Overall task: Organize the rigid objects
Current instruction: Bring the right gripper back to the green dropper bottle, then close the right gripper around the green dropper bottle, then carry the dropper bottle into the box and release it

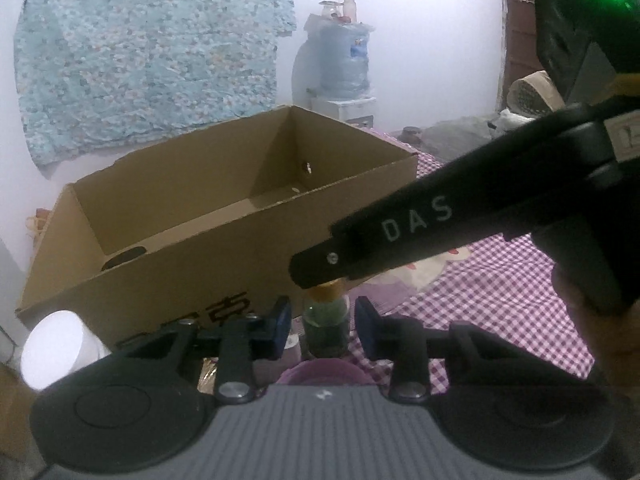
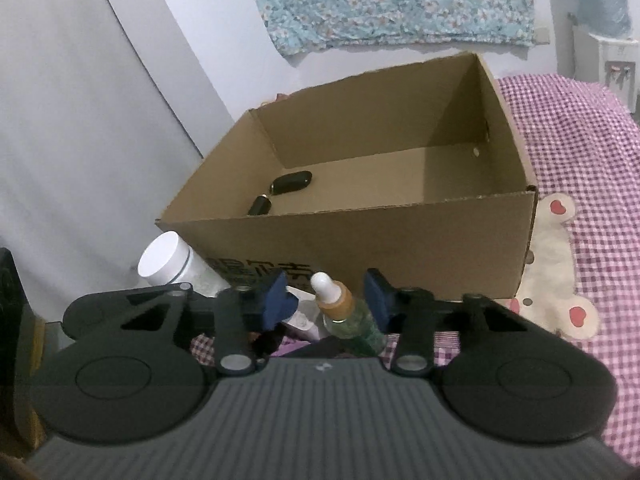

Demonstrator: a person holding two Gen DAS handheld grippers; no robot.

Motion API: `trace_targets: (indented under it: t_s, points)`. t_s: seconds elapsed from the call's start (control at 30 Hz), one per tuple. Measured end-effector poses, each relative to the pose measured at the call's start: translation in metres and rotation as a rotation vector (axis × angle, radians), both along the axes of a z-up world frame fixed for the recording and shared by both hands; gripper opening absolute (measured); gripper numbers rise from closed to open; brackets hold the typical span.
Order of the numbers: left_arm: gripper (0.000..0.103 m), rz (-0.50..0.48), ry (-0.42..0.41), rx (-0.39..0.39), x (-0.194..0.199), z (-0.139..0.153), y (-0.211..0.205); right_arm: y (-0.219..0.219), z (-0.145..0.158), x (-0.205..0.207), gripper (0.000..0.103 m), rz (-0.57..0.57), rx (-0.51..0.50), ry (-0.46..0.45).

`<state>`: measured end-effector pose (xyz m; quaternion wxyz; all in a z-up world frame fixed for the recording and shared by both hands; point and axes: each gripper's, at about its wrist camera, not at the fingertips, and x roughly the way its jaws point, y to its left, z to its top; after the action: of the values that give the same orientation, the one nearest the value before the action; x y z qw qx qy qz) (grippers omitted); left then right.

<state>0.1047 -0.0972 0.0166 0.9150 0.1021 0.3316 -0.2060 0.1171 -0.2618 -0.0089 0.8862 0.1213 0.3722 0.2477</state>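
A small green dropper bottle (image 1: 326,326) with a tan collar and white bulb (image 2: 340,312) stands in front of an open cardboard box (image 1: 208,256) (image 2: 360,240). My left gripper (image 1: 323,322) is open, its blue pads on either side of the bottle's body with small gaps. My right gripper (image 2: 326,300) is open around the bottle's top; its right pad is close against the glass and its left pad stands apart. In the left wrist view one black right finger (image 1: 320,272) reaches over the cap. Two black items (image 2: 290,182) lie inside the box.
A white lidded jar (image 2: 164,258) (image 1: 60,344) stands left of the bottle, a white tube (image 2: 304,316) lies beside it. A purple checked sheet (image 2: 580,152) covers the bed. A water dispenser (image 1: 344,56) stands at the back wall. A hand (image 1: 608,340) holds the right gripper.
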Motion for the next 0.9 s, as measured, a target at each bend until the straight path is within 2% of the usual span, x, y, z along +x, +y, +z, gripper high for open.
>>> trace_targets:
  t_s: [0.03, 0.13, 0.23, 0.43, 0.63, 0.73, 0.9]
  points:
    - [0.036, -0.004, 0.002, 0.001, 0.0, -0.001, -0.001, -0.002, -0.002, 0.001, 0.025, -0.002, 0.009, 0.01]
    - [0.036, -0.008, 0.015, 0.018, 0.006, -0.004, -0.006, -0.01, -0.005, 0.005, 0.022, -0.008, 0.054, 0.032]
    - [0.036, -0.018, 0.028, 0.04, 0.01, -0.008, -0.011, -0.014, -0.006, 0.003, 0.02, -0.025, 0.049, 0.031]
    - [0.034, -0.047, 0.047, 0.064, 0.021, -0.017, -0.02, -0.024, -0.015, 0.003, 0.02, -0.046, 0.09, 0.063]
    - [0.033, -0.05, 0.027, 0.083, 0.017, -0.02, -0.024, -0.026, -0.018, -0.002, 0.02, -0.056, 0.097, 0.057]
    - [0.032, -0.05, 0.021, 0.065, 0.011, -0.012, -0.022, -0.026, -0.013, -0.006, 0.02, -0.048, 0.095, 0.049]
    - [0.032, -0.043, -0.049, 0.034, -0.002, 0.021, -0.012, -0.021, 0.019, -0.021, 0.02, -0.016, 0.067, -0.034]
